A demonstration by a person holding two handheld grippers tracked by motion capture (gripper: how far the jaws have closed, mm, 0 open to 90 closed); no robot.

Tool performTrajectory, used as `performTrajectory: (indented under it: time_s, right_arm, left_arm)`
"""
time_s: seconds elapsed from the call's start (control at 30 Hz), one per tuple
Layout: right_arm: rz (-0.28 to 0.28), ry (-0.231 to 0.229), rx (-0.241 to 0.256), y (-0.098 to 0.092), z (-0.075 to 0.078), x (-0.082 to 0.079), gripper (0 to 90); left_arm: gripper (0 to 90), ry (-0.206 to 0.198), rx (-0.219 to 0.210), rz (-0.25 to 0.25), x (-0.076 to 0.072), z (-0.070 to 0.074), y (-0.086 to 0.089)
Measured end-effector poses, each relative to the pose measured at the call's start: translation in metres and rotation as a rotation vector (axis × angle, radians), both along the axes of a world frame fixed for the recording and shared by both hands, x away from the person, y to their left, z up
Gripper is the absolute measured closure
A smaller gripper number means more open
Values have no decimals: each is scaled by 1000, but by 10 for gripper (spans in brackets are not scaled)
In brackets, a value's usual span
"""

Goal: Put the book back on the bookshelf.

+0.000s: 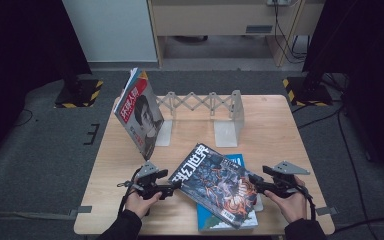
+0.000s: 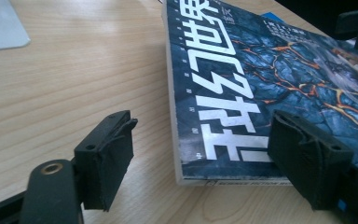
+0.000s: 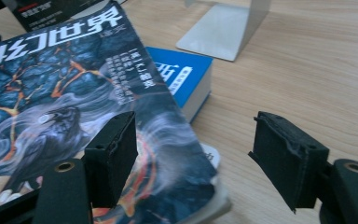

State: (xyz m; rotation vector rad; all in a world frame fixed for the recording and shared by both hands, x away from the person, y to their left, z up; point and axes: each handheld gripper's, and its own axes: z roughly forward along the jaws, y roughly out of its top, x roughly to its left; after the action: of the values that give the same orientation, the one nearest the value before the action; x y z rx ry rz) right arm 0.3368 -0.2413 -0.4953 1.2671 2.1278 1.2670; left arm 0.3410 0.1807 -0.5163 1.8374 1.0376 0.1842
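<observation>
Two grippers flank the dark lava-cover magazine (image 1: pixel 219 185), which lies tilted atop a blue book (image 1: pixel 240 162) on the surface. Left gripper (image 1: pixel 176 186) and right gripper (image 1: pixel 255 184) both have fingers apart. Approach looks finished; next, each should close on a magazine edge.

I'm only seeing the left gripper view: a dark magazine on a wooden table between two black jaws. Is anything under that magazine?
Observer: Yes, the magazine lies slantwise on a blue book.
Operator: Where's the other gripper?
Observer: The right gripper sits at the magazine's opposite edge, jaws open, one over the cover, one over bare table.
Operator: Anything else on the table?
Observer: Farther back, a grey expanding bookend rack holds another magazine, leaning at its left end.
</observation>
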Motion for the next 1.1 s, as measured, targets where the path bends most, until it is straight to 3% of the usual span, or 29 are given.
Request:
performTrajectory:
  time_s: [0.13, 0.43, 0.7, 0.83, 1.1]
  right_arm:
    - [17, 17, 6, 5, -3, 0, 279]
    - [40, 36, 30, 11, -10, 1, 265]
    - [42, 43, 37, 11, -11, 1, 256]
    - [42, 39, 36, 12, -11, 2, 257]
    - [39, 34, 52, 13, -14, 2, 261]
  left_arm:
    - [197, 10, -6, -13, 1, -1, -3]
    - [177, 78, -87, -42, 7, -10, -4]
    - [193, 104, -128, -68, 10, -13, -11]
    - [197, 97, -114, -74, 11, -10, -19]
    - [374, 124, -145, -40, 8, -2, -11]
